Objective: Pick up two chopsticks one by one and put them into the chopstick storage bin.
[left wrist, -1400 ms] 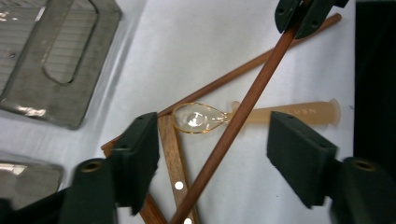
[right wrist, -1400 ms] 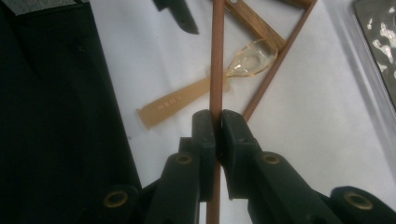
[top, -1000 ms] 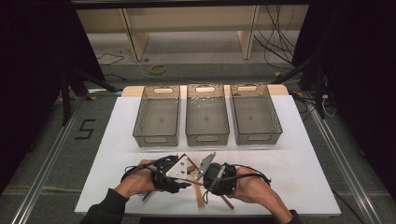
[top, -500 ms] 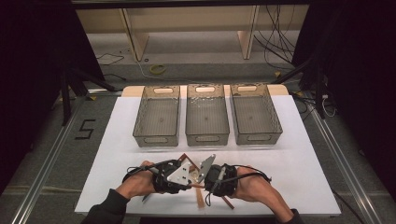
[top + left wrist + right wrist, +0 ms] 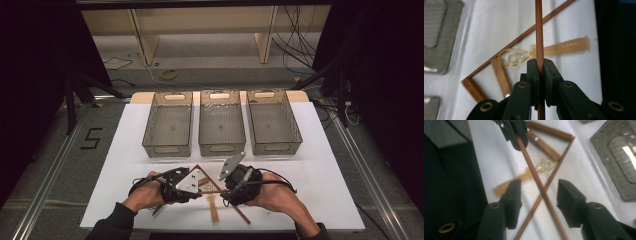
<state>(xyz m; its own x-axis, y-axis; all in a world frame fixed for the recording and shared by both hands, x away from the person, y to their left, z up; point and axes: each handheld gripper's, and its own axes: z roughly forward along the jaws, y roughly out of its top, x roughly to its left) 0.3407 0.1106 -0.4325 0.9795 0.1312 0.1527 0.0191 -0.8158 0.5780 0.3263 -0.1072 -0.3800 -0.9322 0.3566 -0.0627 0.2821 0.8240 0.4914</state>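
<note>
My left gripper (image 5: 539, 65) is shut on a thin brown chopstick (image 5: 538, 30), which runs straight out past its pads. In the right gripper view that same chopstick (image 5: 531, 170) passes between the jaws of my right gripper (image 5: 539, 195). Those jaws have just been opening and stand apart, clear of the stick. A second chopstick (image 5: 559, 162) crosses under the first on the white table. An amber see-through plastic spoon (image 5: 559, 47) lies beneath both. In the high view the left gripper (image 5: 201, 190) and right gripper (image 5: 226, 192) face each other near the table's front edge.
Three grey see-through bins (image 5: 166, 149) (image 5: 222, 148) (image 5: 276, 147) stand side by side at the back of the white table (image 5: 325, 175). Two short wooden sticks (image 5: 502, 78) (image 5: 472, 88) lie by the spoon's bowl. The table's dark front edge (image 5: 616, 50) is close.
Both hands have kept their places. The left gripper's grey plate has turned slightly toward the right gripper, and the two grippers' tips now sit closer together.
</note>
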